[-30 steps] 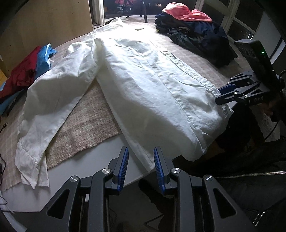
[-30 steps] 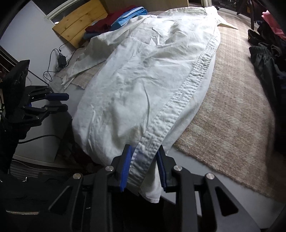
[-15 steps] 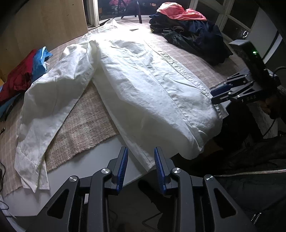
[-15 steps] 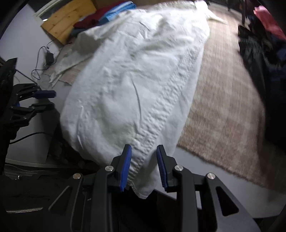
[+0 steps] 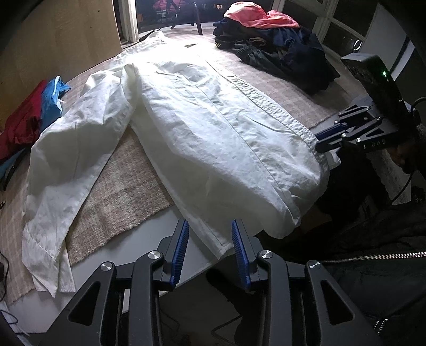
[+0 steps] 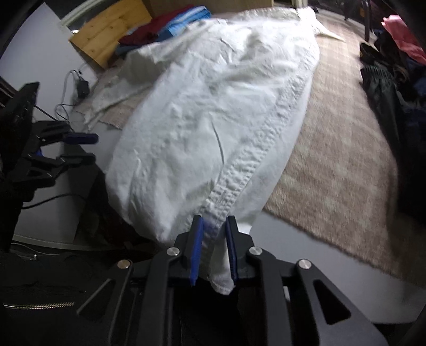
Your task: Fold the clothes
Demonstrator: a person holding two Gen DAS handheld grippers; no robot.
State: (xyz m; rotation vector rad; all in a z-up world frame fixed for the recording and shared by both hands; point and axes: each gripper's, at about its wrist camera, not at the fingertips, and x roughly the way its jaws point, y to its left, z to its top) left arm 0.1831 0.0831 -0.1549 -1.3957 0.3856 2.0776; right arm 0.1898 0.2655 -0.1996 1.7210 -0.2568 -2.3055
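Item: white shirt point(image 5: 202, 138), spread across frame centre on the rug point(image 5: 125, 197). My right gripper point(image 6: 213, 247) has now narrowed onto its button strip point(image 6: 255, 157); hem secured. My left gripper point(image 5: 210, 247) stays parted, straddling the near corner, clamp pending.

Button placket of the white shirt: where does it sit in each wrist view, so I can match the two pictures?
Left wrist view: the button placket runs along the white shirt's right edge, ending at the right gripper.
Right wrist view: the placket runs from centre-right down between the right gripper's fingers.
Shared landmark: the pink garment on the dark clothes pile.
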